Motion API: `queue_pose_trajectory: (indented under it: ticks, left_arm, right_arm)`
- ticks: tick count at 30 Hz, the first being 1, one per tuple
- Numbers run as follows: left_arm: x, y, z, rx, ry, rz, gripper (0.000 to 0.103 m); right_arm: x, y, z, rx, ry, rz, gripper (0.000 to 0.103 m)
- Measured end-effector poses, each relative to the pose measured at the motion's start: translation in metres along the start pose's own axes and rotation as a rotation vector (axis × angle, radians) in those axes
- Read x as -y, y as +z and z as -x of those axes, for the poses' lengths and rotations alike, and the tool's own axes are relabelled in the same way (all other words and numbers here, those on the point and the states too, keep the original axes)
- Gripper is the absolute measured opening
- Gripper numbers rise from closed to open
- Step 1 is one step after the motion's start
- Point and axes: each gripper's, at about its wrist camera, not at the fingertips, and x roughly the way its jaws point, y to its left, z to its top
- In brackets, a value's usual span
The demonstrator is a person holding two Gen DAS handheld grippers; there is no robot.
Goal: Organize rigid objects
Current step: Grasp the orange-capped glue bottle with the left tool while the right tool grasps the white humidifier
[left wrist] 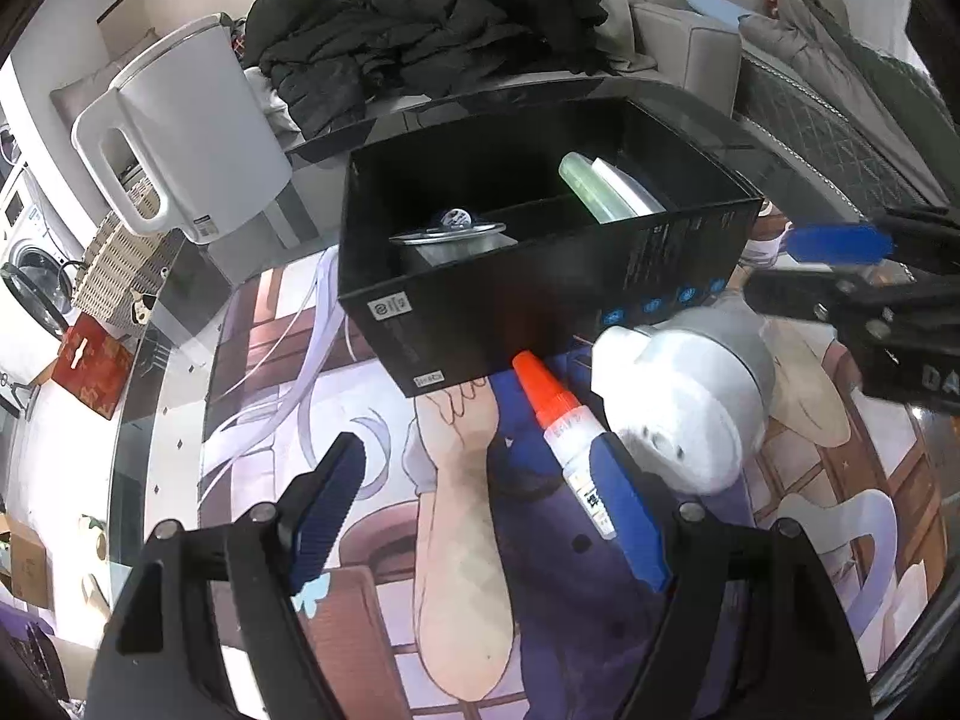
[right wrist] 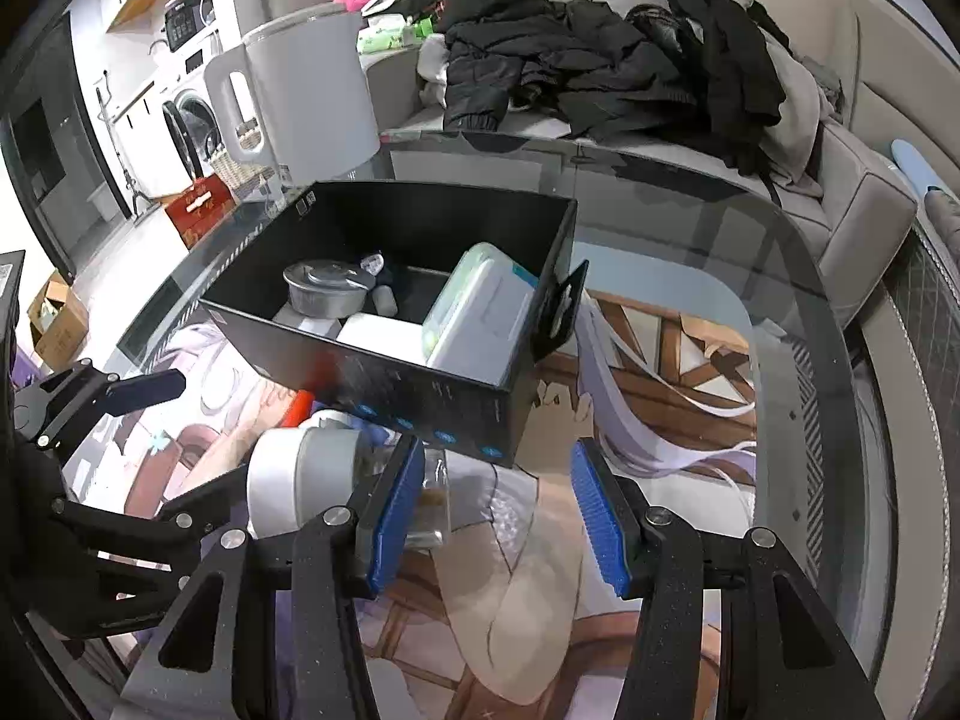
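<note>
A black open box (left wrist: 540, 300) stands on the printed mat; it also shows in the right wrist view (right wrist: 384, 372). It holds a metal lidded pot (right wrist: 324, 288), a pale green container (right wrist: 480, 312) and a white block (right wrist: 378, 333). A glue bottle with an orange cap (left wrist: 564, 438) lies in front of the box, touching my left gripper's right finger. My left gripper (left wrist: 480, 510) is open around bare mat. A white and grey jar (left wrist: 684, 396) lies on its side beside the glue; it also shows in the right wrist view (right wrist: 306, 474). My right gripper (right wrist: 492, 516) is open and empty.
A white electric kettle (left wrist: 180, 138) stands behind the box on the left of the glass table (right wrist: 810, 312). A sofa with piled black clothes (right wrist: 600, 60) is beyond the table. A small clear plastic piece (right wrist: 432, 498) lies by my right gripper's left finger.
</note>
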Motion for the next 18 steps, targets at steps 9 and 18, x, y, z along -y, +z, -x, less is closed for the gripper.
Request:
queue_pose_trajectory:
  ticks: [9,18]
  left_arm:
    - [0.015,0.002,-0.003,-0.012,-0.022,-0.033,0.078]
    - [0.01,-0.003,-0.013,-0.069,-0.082,-0.038,0.035]
  right_arm:
    - [0.003,0.003,0.011,0.011,-0.008,0.002,0.052]
    - [0.001,0.0,-0.011,-0.079,0.009,0.016,0.052]
